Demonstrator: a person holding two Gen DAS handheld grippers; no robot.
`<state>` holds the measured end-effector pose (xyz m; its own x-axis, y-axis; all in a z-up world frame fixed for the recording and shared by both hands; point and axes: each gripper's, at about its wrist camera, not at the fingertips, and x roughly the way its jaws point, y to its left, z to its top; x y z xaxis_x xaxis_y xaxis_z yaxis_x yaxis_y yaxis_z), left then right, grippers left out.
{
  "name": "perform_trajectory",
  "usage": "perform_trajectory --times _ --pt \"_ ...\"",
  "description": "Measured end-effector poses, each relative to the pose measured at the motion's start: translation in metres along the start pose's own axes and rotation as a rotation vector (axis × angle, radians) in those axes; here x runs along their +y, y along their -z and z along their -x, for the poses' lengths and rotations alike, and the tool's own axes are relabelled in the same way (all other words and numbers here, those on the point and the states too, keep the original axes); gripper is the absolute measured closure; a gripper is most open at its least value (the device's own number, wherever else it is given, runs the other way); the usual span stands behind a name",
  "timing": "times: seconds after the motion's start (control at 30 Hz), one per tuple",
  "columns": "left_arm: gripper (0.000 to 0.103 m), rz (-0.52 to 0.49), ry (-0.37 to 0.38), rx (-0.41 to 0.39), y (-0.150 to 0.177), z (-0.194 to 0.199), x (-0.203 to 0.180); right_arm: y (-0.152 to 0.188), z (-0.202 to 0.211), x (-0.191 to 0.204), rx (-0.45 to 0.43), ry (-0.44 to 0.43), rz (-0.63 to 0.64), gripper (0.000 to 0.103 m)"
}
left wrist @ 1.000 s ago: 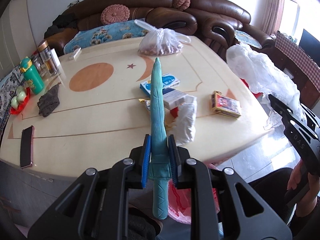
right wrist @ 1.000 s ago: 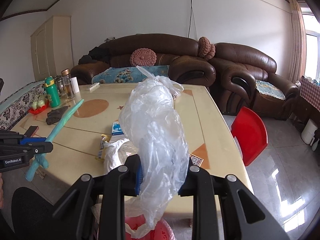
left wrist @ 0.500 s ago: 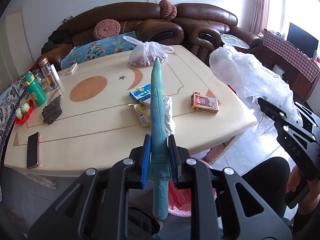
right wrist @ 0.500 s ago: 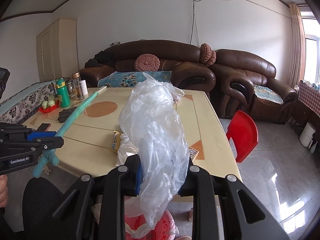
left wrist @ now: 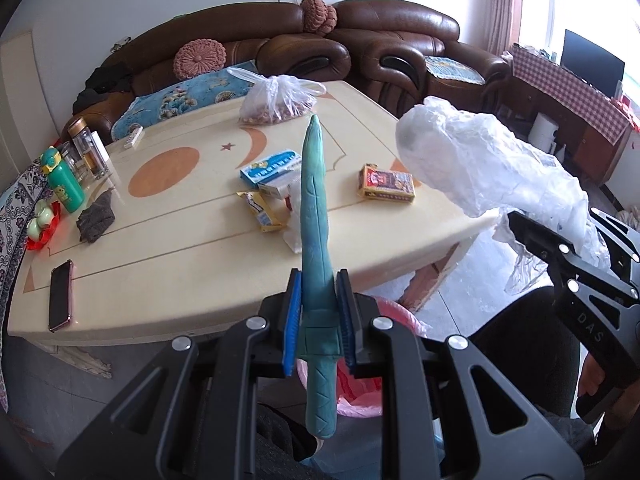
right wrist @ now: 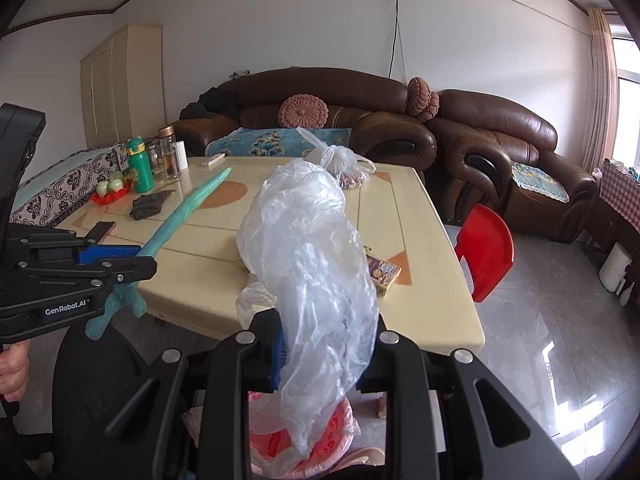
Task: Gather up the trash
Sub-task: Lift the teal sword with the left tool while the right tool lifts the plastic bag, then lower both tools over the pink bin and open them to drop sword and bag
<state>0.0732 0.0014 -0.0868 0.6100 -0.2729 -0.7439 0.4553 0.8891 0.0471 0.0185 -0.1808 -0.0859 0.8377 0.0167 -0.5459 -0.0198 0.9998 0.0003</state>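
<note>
The crumpled clear plastic bag (right wrist: 316,280) is squeezed tight in the right claw (right wrist: 324,356), held up above the pink-lined bin (right wrist: 304,440). The left claw (left wrist: 318,320) is clamped on a green toy sword (left wrist: 316,216). Neither is dropped yet. On the table (left wrist: 192,248) behind the bin, wrappers (left wrist: 262,212) and small boxes (left wrist: 386,183) still wait. The claws hide most of the bin.
</note>
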Motion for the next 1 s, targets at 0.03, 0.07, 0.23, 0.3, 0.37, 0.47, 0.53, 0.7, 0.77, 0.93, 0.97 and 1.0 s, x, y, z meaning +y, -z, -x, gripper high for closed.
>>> perform_trajectory --times 0.03,0.07,0.23,0.3,0.37,0.47,0.53,0.7,0.77,0.93,0.97,1.0 --pt "0.084 -0.003 0.001 0.002 0.002 0.000 -0.002 0.002 0.000 0.000 0.005 -0.002 0.000 0.079" --pt "0.084 -0.007 0.003 0.006 0.005 -0.001 -0.003 0.004 0.000 0.001 0.011 -0.004 0.001 0.079" --pt "0.084 -0.031 0.020 0.026 0.016 -0.006 -0.010 0.013 -0.002 -0.002 0.035 -0.006 0.000 0.079" --pt "0.084 -0.040 0.024 0.031 0.020 -0.008 -0.013 0.016 -0.003 0.000 0.047 -0.005 0.002 0.079" --pt "0.084 -0.052 0.027 0.038 0.025 -0.010 -0.016 0.020 -0.005 0.000 0.063 -0.006 0.005 0.079" --pt "0.084 -0.058 0.035 0.054 0.030 -0.015 -0.018 0.027 -0.010 -0.001 0.084 -0.007 0.008 0.079" --pt "0.084 -0.062 0.042 0.065 0.034 -0.019 -0.019 0.032 -0.016 -0.001 0.106 -0.011 0.010 0.079" --pt "0.084 -0.081 0.050 0.117 0.046 -0.037 -0.024 0.041 -0.029 -0.001 0.154 -0.029 0.008 0.079" --pt "0.084 -0.096 0.053 0.137 0.053 -0.044 -0.028 0.046 -0.034 -0.001 0.175 -0.032 0.008 0.079" --pt "0.084 -0.102 0.060 0.195 0.066 -0.063 -0.029 0.060 -0.046 -0.002 0.226 -0.045 0.006 0.079" --pt "0.084 -0.100 0.061 0.205 0.067 -0.066 -0.029 0.062 -0.049 -0.002 0.239 -0.045 0.005 0.079" --pt "0.084 -0.098 0.061 0.215 0.069 -0.070 -0.029 0.064 -0.051 -0.004 0.248 -0.048 0.002 0.079"
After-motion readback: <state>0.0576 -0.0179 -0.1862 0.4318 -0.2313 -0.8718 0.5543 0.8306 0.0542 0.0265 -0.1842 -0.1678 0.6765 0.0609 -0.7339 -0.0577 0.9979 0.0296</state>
